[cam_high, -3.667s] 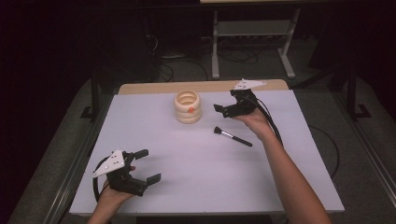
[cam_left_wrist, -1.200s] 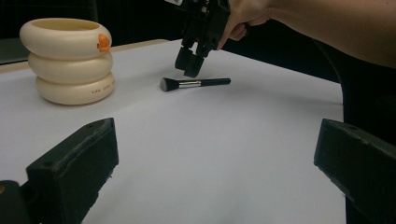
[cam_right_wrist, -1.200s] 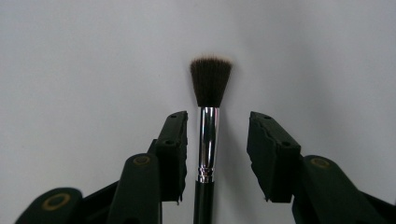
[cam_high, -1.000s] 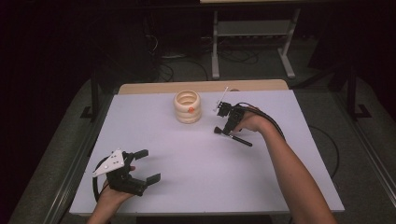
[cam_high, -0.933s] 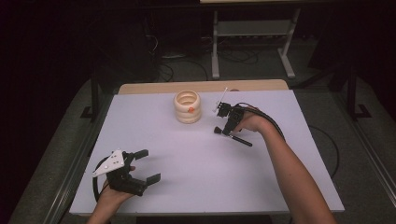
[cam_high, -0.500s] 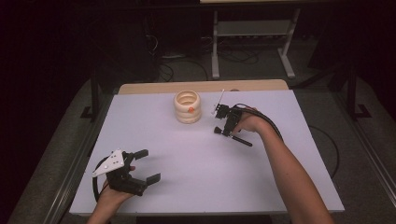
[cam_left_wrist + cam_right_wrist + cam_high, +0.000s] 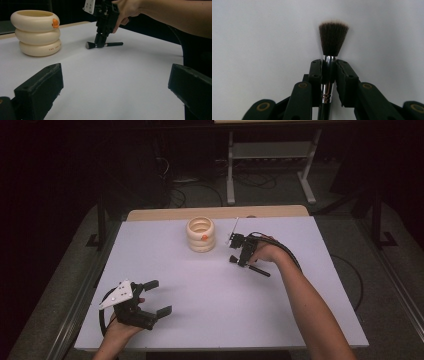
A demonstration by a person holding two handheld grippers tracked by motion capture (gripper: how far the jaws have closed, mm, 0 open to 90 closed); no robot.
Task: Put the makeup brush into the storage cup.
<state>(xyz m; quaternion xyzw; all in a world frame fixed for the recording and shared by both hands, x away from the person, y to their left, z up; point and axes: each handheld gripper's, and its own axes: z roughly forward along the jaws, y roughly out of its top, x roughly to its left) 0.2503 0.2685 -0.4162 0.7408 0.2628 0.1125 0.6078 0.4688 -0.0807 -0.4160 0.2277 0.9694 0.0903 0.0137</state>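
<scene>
Black jaws of the right gripper (image 7: 328, 72) pinch the brush (image 7: 333, 37), hiding its ferrule; left gripper (image 7: 152, 297) gapes wide.

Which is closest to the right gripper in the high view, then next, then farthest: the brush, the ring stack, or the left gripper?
From the right gripper:
1. Brush, clamped between its jaws, lying on the table.
2. Ring stack, just to its left, toward the far edge.
3. Left gripper, far off at the near left corner.
</scene>
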